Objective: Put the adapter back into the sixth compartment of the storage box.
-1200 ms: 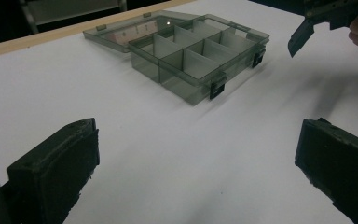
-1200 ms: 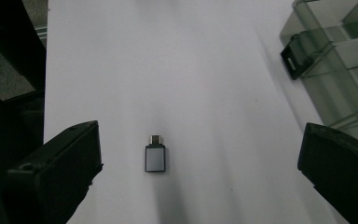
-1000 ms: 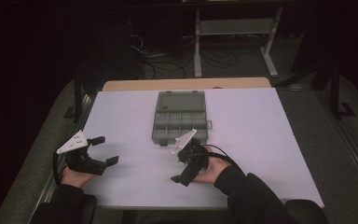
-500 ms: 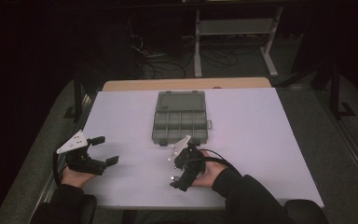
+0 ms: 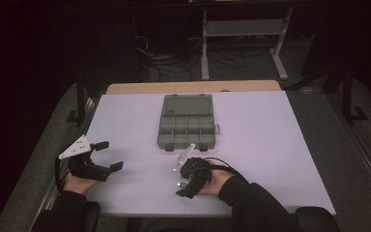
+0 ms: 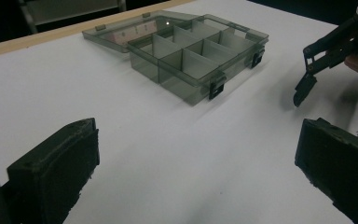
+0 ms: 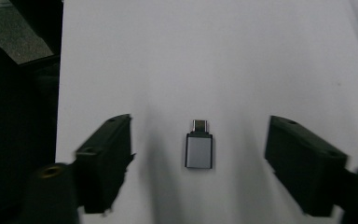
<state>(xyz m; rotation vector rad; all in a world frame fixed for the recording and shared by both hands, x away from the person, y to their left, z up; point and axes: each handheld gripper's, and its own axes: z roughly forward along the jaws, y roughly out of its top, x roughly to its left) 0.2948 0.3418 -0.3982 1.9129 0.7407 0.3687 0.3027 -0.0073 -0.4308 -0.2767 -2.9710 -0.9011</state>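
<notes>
The right gripper (image 5: 181, 186) sits low in the high view, a little right of centre near the bottom edge of the table (image 5: 270, 145), tipped down toward the white top. Its jaws have just been closing, yet they remain apart and clasp nothing: in the right gripper view the two black pads stand left and right of a small adapter (image 7: 198, 149), with bare table between each pad and the adapter.

Against the frame a second ago, this gripper has slid toward the lower left of the high view, away from the box (image 5: 187, 122) and closer to the table's near edge, and its grey plate now tilts more steeply. The left gripper (image 5: 107, 155) has kept its place at the lower left, jaws spread wide and empty. The box has not shifted.

The adapter is a short silver-grey block with rounded corners and a narrow metal plug at its upper end. It lies flat on the table at the centre of the right gripper view, plug pointing to the top of the frame, casting a faint shadow.

The box is smoky and see-through, its lid swung back flat, with dividers that make small compartments; it shows upper centre in the left gripper view, with the right gripper at the upper right.
</notes>
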